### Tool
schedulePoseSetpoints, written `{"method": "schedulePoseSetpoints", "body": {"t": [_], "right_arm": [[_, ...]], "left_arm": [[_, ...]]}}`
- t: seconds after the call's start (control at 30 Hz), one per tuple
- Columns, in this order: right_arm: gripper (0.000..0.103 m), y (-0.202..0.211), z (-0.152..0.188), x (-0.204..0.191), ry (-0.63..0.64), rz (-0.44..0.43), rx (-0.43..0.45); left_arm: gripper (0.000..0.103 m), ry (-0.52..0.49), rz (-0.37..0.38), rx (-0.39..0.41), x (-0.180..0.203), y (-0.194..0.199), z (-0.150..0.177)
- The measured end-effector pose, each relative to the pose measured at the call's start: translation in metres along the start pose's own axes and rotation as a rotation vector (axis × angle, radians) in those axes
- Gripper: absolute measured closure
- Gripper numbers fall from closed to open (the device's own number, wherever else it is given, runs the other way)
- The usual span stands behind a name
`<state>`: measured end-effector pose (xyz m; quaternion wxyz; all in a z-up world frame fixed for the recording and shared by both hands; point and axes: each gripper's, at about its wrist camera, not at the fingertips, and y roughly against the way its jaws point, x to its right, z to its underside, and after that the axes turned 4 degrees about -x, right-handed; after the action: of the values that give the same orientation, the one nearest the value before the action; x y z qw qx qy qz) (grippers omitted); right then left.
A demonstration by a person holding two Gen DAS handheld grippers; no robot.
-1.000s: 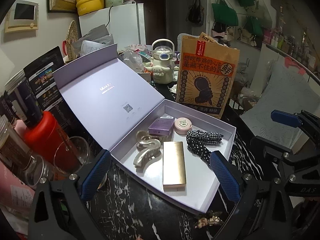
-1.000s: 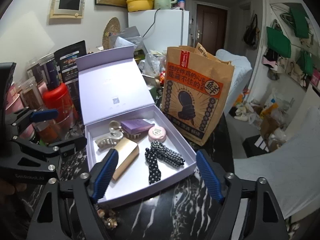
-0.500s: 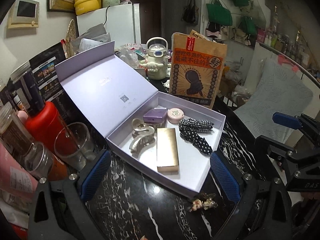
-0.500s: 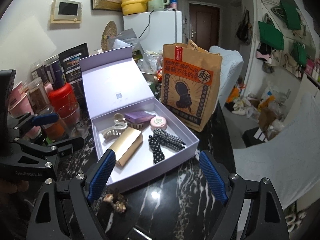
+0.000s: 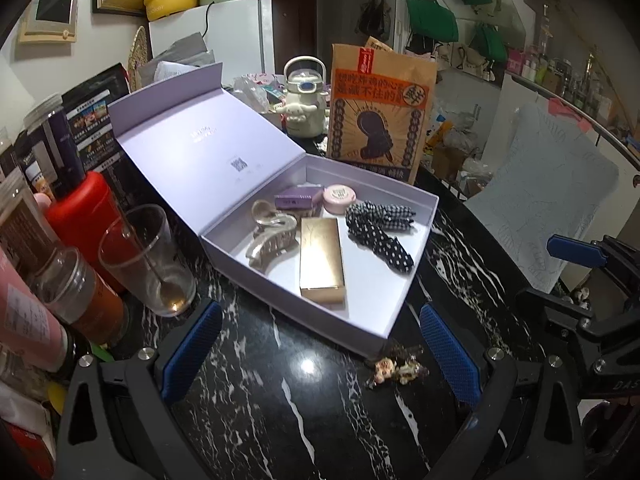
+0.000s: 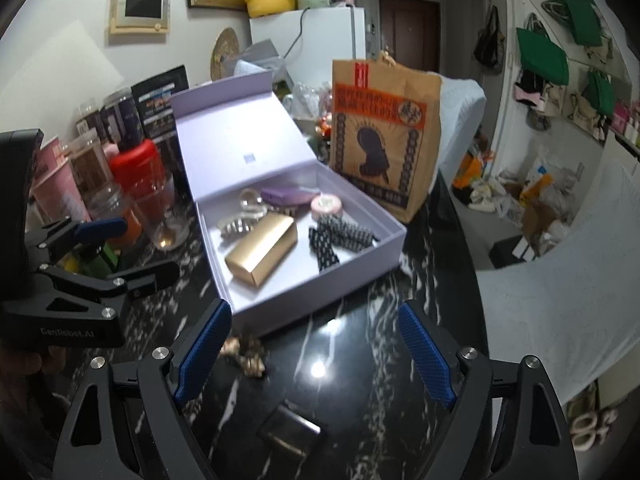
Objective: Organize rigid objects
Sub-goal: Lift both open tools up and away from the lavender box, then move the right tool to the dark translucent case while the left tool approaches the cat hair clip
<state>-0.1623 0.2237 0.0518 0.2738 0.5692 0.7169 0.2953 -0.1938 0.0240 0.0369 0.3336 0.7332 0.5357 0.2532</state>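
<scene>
I see both my left gripper [image 5: 320, 354] and right gripper [image 6: 316, 354] spread wide, empty, before the lilac box [image 5: 304, 300].

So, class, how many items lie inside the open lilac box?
6: clear claw clip, beige claw clip, purple box, pink round tin, gold case, dotted black hair tie. More may hide beneath them.

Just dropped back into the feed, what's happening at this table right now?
A person holds two grippers over a black marble table; the left gripper and right gripper are both open and empty. The open lilac gift box already holds a gold rectangular case, a silver claw clip, a black-and-white fabric bow and a round pink tin. A small floral hair clip lies outside, by the box's near corner.
</scene>
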Motion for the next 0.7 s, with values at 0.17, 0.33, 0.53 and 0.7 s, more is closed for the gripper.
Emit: {"method": "schedulePoseSetpoints", "body": {"t": [0.17, 0.33, 0.53, 0.7], "right_arm": [[0.017, 0.000, 0.020, 0.000, -0.043, -0.018, -0.002], [0.017, -0.003, 0.040, -0.007, -0.048, -0.017, 0.008], [0.011, -0.015, 0.065, -0.014, -0.050, -0.054, -0.004], [0.007, -0.023, 0.080, -0.011, -0.076, -0.055, -0.036]], "left_arm": [[0.002, 0.001, 0.025, -0.014, -0.001, -0.001, 0.010], [0.002, -0.012, 0.022, -0.008, -0.001, -0.001, 0.021], [0.002, 0.006, 0.025, 0.016, -0.001, -0.004, 0.036], [0.002, 0.016, 0.062, -0.025, 0.001, -0.013, 0.047]]}}
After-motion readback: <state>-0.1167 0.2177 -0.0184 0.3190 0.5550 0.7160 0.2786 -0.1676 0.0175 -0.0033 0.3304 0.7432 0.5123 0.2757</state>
